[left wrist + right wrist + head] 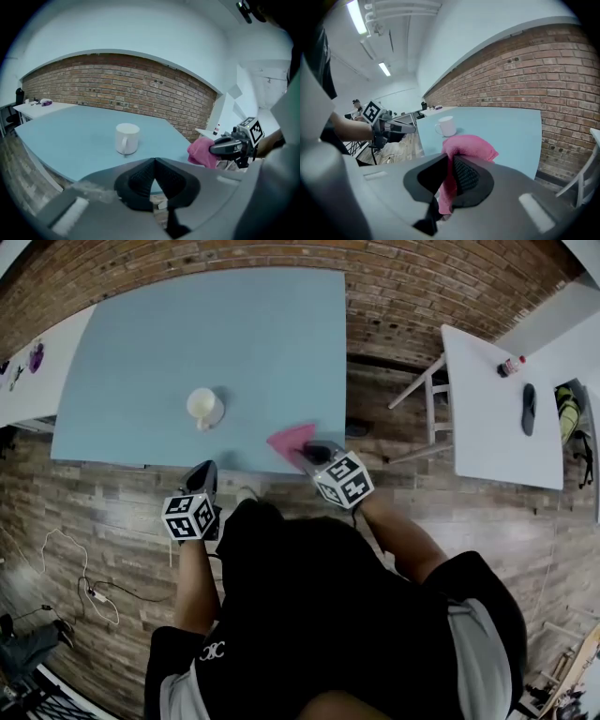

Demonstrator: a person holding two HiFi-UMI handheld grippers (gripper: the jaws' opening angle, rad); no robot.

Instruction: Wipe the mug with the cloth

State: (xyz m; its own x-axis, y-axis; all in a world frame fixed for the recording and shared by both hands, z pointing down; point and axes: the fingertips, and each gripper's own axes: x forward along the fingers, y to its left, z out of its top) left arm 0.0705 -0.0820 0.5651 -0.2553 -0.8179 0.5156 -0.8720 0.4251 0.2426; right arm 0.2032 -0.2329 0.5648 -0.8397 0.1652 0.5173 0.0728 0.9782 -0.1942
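Mug (203, 407) white, upright; pink cloth (289, 439) clamped in right gripper (451, 172) jaws.

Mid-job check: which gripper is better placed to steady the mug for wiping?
Left, probably. The left gripper is shut and empty, and nearer the mug; the right gripper clamps the pink cloth.
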